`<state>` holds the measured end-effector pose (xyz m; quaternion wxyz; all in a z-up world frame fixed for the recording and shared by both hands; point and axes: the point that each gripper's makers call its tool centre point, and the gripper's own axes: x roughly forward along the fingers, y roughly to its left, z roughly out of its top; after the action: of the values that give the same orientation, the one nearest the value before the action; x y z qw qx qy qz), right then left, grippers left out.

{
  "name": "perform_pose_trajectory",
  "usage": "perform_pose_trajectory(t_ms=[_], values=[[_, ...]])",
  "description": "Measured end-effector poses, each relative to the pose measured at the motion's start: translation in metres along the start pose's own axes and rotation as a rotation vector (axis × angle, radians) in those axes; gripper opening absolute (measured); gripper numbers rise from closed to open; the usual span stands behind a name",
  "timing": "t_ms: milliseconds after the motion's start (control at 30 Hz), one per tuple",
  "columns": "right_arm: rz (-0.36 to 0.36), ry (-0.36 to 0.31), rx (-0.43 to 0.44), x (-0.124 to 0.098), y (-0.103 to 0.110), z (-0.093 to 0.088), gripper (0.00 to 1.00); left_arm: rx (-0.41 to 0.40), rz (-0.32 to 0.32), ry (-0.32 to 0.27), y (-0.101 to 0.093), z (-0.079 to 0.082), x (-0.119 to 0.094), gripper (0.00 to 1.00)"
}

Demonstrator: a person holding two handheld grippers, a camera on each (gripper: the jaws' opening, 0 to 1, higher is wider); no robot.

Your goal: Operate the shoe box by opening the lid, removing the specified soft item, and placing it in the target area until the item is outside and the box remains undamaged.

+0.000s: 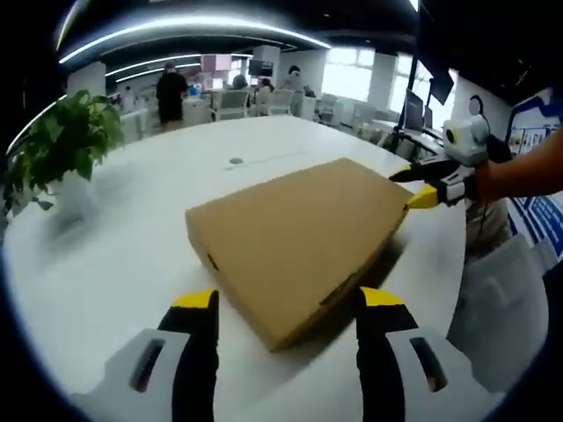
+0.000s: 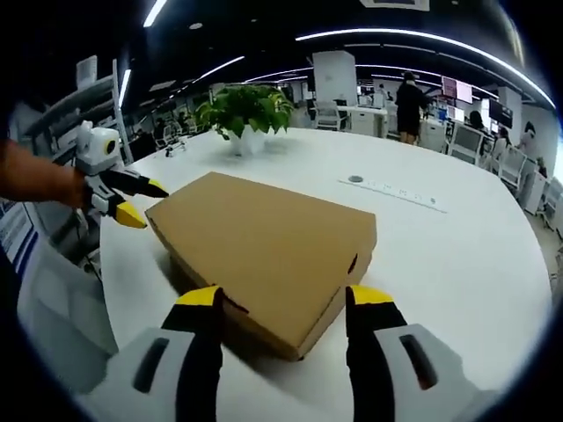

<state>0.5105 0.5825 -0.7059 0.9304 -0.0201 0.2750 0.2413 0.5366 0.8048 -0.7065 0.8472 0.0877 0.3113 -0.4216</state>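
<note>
The shoe box (image 1: 295,242) sits lid shut near the white table's (image 1: 132,237) edge, so we're at step one. Left gripper (image 1: 288,301) and right gripper (image 2: 286,297) are both spread, holding nothing, at opposite corners. Next up, I'd guess: catch the lid edge and lift gently.

A white round table (image 1: 132,237) carries a potted plant (image 1: 66,145) with green leaves in a white pot near its edge. A small round grommet (image 1: 236,161) sits in the tabletop beside a thin seam. Beyond, office chairs (image 1: 233,104) and desks stand under ceiling light strips (image 1: 193,25); a person (image 2: 409,104) in dark clothes stands there.
</note>
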Motion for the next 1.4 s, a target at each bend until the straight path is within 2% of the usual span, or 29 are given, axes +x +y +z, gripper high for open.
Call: perform_pose_trajectory(t_ms=[100,167,200,333,633,767,833,867,900,1100,1400], values=[[0.012,-0.001,-0.007,0.000,0.002,0.000,0.52,0.045,0.013,0.042,0.001,-0.008,0.006,0.53],[0.022,0.011,-0.022,0.001,0.003,-0.003,0.53,0.050,0.036,0.047,0.003,-0.008,0.007,0.50],[0.022,0.003,-0.011,0.000,0.001,-0.003,0.53,0.033,0.032,0.048,0.003,-0.007,0.008,0.51],[0.027,0.004,-0.013,0.002,0.001,-0.002,0.53,0.055,0.036,0.049,0.004,-0.009,0.009,0.51],[0.050,0.003,-0.008,0.002,0.002,-0.002,0.54,0.049,0.036,0.050,0.008,-0.010,0.009,0.50],[0.078,0.008,-0.022,0.001,0.007,-0.003,0.59,0.045,0.036,0.049,0.008,-0.010,0.009,0.50],[0.063,0.019,-0.054,0.001,0.004,-0.005,0.55,0.040,0.035,0.051,0.008,-0.011,0.009,0.50],[0.029,0.042,-0.102,0.001,-0.003,-0.008,0.53,0.041,0.036,0.051,0.008,-0.011,0.009,0.50],[0.056,0.032,-0.088,0.004,0.004,-0.007,0.53,0.041,0.037,0.051,0.008,-0.011,0.010,0.50],[0.032,0.043,-0.139,0.004,0.003,-0.009,0.52,0.039,0.042,0.051,0.008,-0.012,0.010,0.50],[0.019,0.063,-0.130,0.000,0.006,-0.014,0.48,0.041,0.041,0.059,0.005,-0.015,0.005,0.48]])
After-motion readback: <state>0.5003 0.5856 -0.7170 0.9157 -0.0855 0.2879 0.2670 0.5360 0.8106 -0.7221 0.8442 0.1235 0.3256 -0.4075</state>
